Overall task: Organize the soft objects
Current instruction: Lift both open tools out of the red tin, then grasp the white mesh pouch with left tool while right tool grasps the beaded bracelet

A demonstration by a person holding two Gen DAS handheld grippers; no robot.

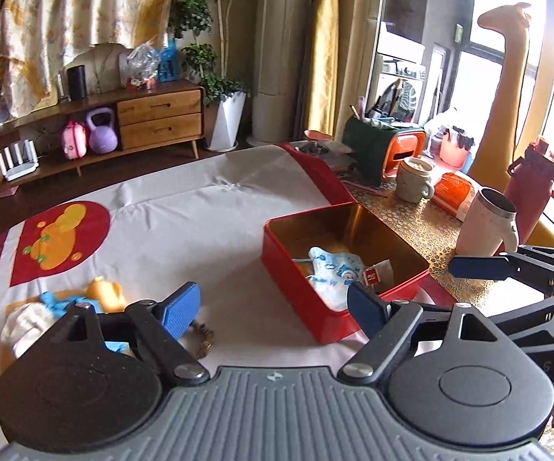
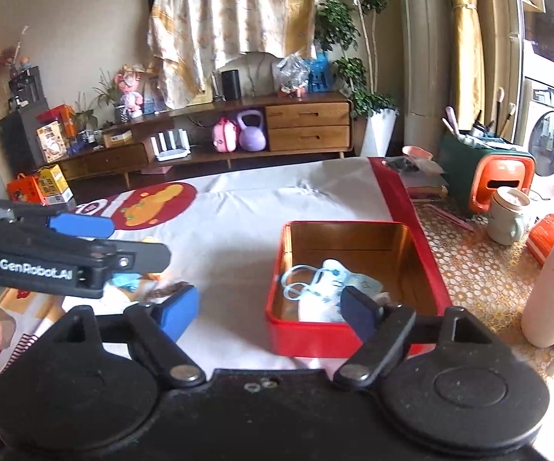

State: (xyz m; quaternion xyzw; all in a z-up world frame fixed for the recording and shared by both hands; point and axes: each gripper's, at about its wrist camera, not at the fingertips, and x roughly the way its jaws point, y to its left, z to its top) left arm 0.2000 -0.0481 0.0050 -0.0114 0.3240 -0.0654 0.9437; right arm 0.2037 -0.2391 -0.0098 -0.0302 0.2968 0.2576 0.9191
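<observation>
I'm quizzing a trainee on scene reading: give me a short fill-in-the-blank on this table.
1. The blue patterned cloth lies inside the ____ tin.
2. Both the left claw and right claw are ____.
3. The purple kettlebell sits in the wooden ____.

Missing: red; open; cabinet

Home living room: wooden sideboard, potted plants (washing machine beyond).

tin on cloth | face masks in tin | toys left of tin | mugs right
</observation>
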